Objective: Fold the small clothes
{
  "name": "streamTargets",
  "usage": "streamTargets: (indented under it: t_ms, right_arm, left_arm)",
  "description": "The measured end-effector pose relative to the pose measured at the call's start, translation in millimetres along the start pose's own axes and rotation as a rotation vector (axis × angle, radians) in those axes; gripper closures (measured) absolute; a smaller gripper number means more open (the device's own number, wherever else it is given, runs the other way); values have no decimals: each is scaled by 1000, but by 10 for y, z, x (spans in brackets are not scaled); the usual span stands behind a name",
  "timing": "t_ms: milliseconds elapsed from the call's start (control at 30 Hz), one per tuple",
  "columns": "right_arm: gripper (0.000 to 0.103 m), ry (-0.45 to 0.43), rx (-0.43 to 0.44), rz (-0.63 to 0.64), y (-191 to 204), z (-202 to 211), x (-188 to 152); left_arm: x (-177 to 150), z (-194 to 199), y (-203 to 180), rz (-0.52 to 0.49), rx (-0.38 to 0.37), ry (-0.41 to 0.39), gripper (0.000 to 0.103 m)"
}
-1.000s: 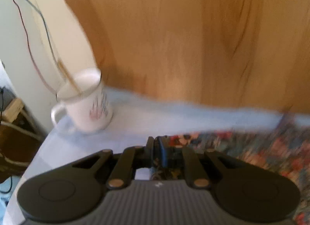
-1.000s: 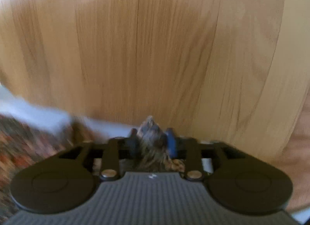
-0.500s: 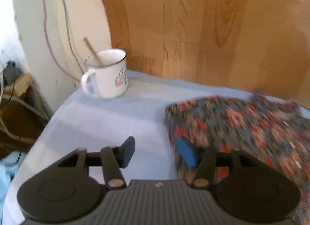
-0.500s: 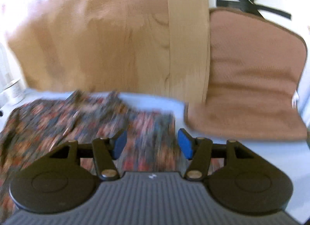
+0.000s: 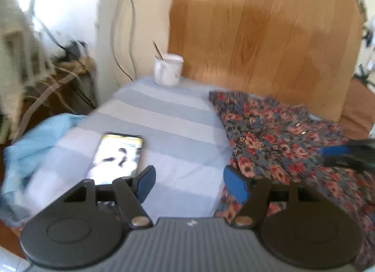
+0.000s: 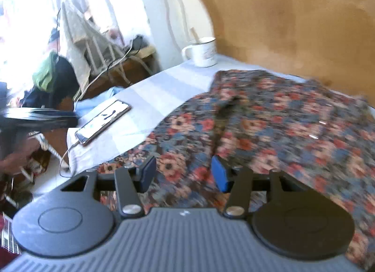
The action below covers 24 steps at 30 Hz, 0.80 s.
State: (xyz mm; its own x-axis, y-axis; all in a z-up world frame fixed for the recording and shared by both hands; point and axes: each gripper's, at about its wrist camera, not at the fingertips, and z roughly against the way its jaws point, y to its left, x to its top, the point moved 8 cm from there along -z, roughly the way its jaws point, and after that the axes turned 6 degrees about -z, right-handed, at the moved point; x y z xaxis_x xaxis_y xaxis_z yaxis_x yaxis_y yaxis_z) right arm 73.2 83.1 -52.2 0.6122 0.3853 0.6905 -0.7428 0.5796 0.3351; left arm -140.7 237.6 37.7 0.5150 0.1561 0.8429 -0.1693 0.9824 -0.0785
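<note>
A dark floral garment (image 5: 281,140) lies spread on the pale blue striped tabletop (image 5: 168,126), on the right side; it also fills the right wrist view (image 6: 269,119). My left gripper (image 5: 188,184) is open and empty, above the tabletop at the garment's left edge. My right gripper (image 6: 184,174) is open and empty, just above the garment's near part. The right gripper also shows at the right edge of the left wrist view (image 5: 346,152).
A lit phone (image 5: 117,157) with a cable lies on the table's left part. A white mug (image 5: 168,72) holding a stick stands at the far corner against a wooden panel (image 5: 269,32). A light blue cloth (image 5: 30,150) hangs off the left edge. Clutter and cables lie beyond the table.
Both grippers held the floral garment a second ago, then opened and let it drop. Both have since pulled back from the wooden panel, and the garment now lies on the table.
</note>
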Motion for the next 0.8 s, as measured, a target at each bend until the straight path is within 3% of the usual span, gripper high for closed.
streamTargets:
  t_ms: [67,133,200,267,300,333,367,433,567,667,800]
  right_arm:
    - [47,12,-23,21,7,-175,77]
    - [46,2,-83,77,-41,-387,133]
    - [46,18,-112,82,-112,-462,121]
    - [51,62,-70,10,-166,-632,107]
    - [60,90,-41,-9,-169,-679,89]
    - [86,108,-33,-19,-158,-717,76]
    - [95,117,-50,-30,-145,-693,74]
    - [96,101,-47,-30,-87,-491,144]
    - [96,-18,-84,87,-57,180,564]
    - [96,-70,-200,179,-271,692,887]
    - [96,-26,-378,282,-798,1056,1103]
  left_arm:
    - [-23,444,139,6,18,-69,33]
    - [-33,843,231,26,38,-137,22]
    - [-47,1046,252,38,33,-173,21]
    - [-94,1084,190,34,4,-185,19]
    - [-138,1032,145,26,-14,-178,17]
    - [-188,945,90,18,-31,-160,17]
    - [-239,816,27,10,-47,-129,17]
    - [-348,567,-70,0,-73,-69,17]
    - [-429,92,-233,26,-150,4,17]
    - [-413,-141,-324,48,-182,28,17]
    - [-393,-406,-405,61,-194,72,17]
